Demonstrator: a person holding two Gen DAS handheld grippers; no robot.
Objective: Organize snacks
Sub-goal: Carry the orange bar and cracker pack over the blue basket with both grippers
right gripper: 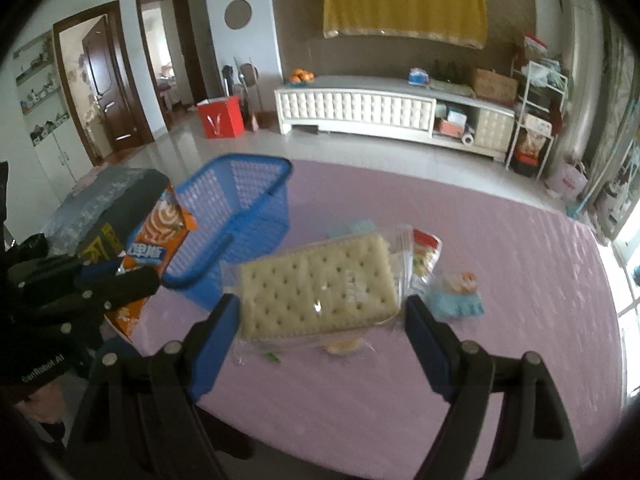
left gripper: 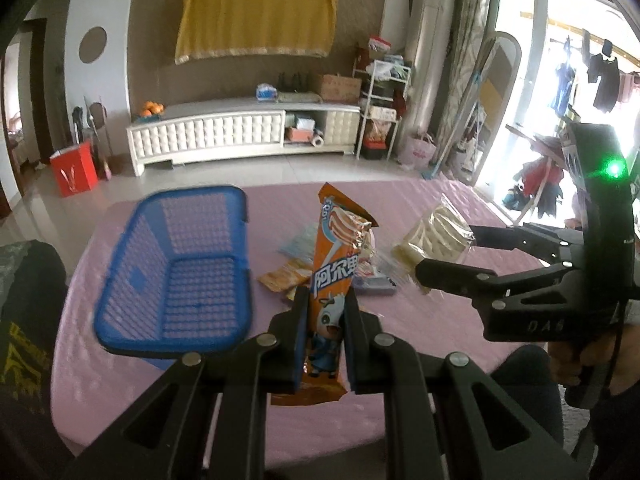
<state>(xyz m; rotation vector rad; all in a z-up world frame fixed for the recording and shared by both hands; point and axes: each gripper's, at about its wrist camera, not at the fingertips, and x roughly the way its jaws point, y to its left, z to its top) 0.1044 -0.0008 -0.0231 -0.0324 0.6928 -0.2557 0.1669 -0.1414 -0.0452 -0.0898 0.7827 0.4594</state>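
My left gripper (left gripper: 325, 300) is shut on an orange snack packet (left gripper: 334, 264) and holds it upright above the pink table, just right of the empty blue basket (left gripper: 176, 272). My right gripper (right gripper: 322, 306) is closed on a clear pack of cream crackers (right gripper: 320, 288) and holds it lifted over the snack pile. The right gripper with the crackers (left gripper: 436, 236) also shows in the left wrist view. The left gripper and the orange packet (right gripper: 160, 236) show at the left of the right wrist view, beside the basket (right gripper: 240, 216).
Several small snack packets (left gripper: 288, 276) lie on the pink tablecloth (right gripper: 480, 360) right of the basket; others (right gripper: 456, 292) show under and beside the crackers. A dark padded chair back (right gripper: 104, 200) stands left of the table. A white TV cabinet (left gripper: 244, 128) stands across the floor.
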